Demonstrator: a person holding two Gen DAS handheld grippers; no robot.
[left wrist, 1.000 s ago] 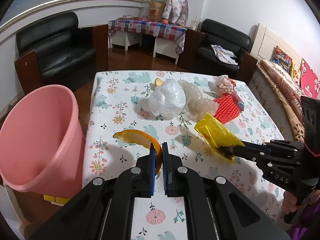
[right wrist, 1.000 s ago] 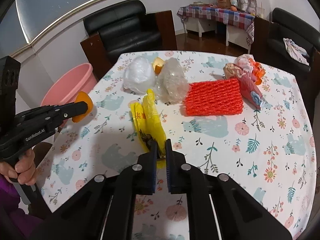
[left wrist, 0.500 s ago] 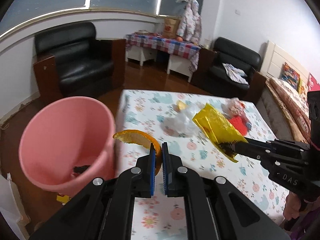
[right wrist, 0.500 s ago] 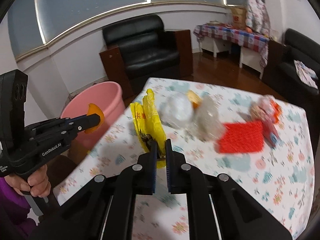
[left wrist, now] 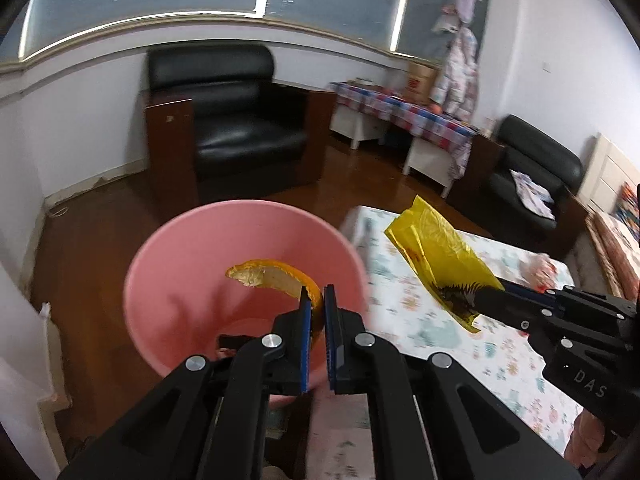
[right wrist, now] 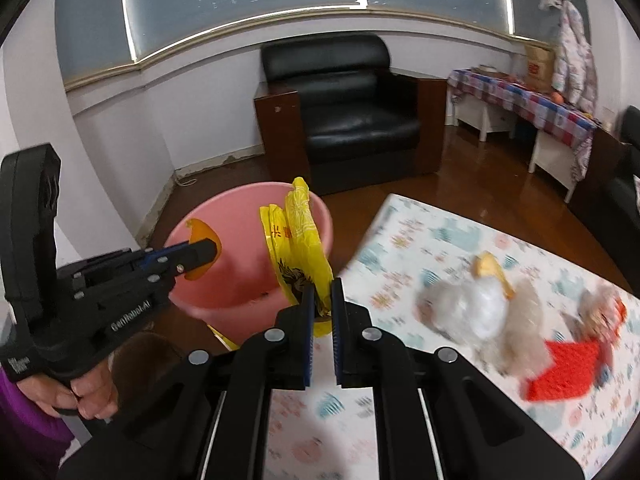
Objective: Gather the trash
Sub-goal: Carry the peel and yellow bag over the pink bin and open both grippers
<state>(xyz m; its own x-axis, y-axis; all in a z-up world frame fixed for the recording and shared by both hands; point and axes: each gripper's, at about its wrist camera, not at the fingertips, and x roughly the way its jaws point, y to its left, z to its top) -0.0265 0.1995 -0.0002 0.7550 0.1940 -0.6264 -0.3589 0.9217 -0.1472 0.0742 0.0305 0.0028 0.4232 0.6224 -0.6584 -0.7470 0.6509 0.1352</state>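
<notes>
Left wrist view: the left gripper [left wrist: 316,304] is clamped on an orange peel [left wrist: 276,276], and the peel hangs over the open mouth of the pink bucket [left wrist: 168,288]. Beside the bucket, over the table [left wrist: 408,320] edge, the right gripper [left wrist: 480,296] pinches a yellow bag [left wrist: 440,256]. From the right wrist view that bag [right wrist: 298,248] sits between closed jaws just short of the bucket [right wrist: 240,300], the bucket's rim behind it.

The step in hand looks like the carry-and-drop: both pieces of trash are off the table and at, or nearly at, the bucket. Next, the left jaws need only part to let the peel fall inside. The right gripper [right wrist: 320,300] likely needs to travel a little further over the rim first, since the bag hangs partly over the table side.

Some dark scraps already lie at the bucket's bottom. Its mouth is wide, with floor on its far side. The tight spot is the bucket's near rim against the table edge, and the two grippers crowd together there. More trash [right wrist: 472,308] waits on the table, well away from the bucket.
</notes>
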